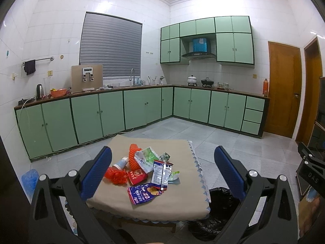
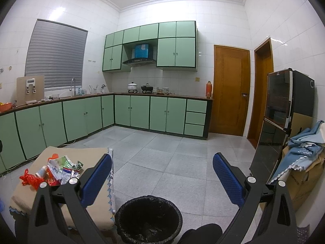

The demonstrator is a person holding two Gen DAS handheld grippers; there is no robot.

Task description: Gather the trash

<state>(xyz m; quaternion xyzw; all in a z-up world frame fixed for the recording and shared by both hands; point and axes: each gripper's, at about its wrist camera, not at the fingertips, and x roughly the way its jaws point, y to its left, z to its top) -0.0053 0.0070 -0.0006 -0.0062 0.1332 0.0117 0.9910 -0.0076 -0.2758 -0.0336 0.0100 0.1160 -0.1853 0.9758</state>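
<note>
While you hold both grippers above floor, left gripper (image 1: 162, 170) gapes wide, nothing between jaws, aimed over table (image 1: 182, 207). Trash lies heaped mid-table: orange mesh (image 1: 134, 155), red net (image 1: 116, 175), cup (image 1: 121, 162), red packet (image 1: 137, 176), silver wrapper (image 1: 160, 174), purple wrapper (image 1: 142, 194), white-green bag (image 1: 146, 158). Right gripper (image 2: 162, 174) equally wide, empty, pointing over black-lined bin (image 2: 148, 219) standing just right of table. Your dark sleeve (image 2: 203, 231) shows near bin.
</note>
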